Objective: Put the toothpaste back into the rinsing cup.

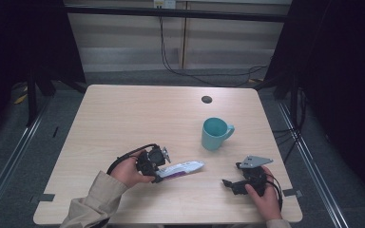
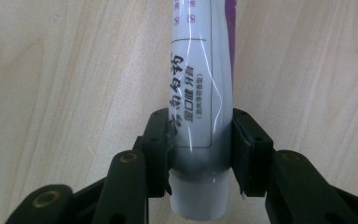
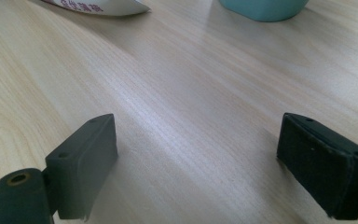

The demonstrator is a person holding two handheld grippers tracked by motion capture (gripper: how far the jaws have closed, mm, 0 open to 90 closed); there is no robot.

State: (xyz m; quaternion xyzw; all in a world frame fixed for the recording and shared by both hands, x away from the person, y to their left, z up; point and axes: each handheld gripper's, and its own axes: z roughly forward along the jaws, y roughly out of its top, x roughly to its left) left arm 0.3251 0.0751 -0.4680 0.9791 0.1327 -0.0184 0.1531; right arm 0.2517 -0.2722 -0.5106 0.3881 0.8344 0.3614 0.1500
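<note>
A: Clamping toothpaste tube [image 2: 200,93] near its cap with left gripper [image 2: 200,154], low at table's [image 1: 123,114] near edge
B: Right gripper [image 3: 196,158] spread, idle; mug [image 1: 215,133] untouched, goal unclear

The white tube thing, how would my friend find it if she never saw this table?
Start at the light wooden table and its near edge. Left of the teal ceramic mug lies a white plastic toothpaste tube with purple trim, pinched near its cap by the left gripper. It's the one long, flat thing.

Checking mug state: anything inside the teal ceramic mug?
The teal ceramic mug stands upright on the wooden table; its visible inner wall looks bare teal. Its bottom is hidden by the near wall.
</note>
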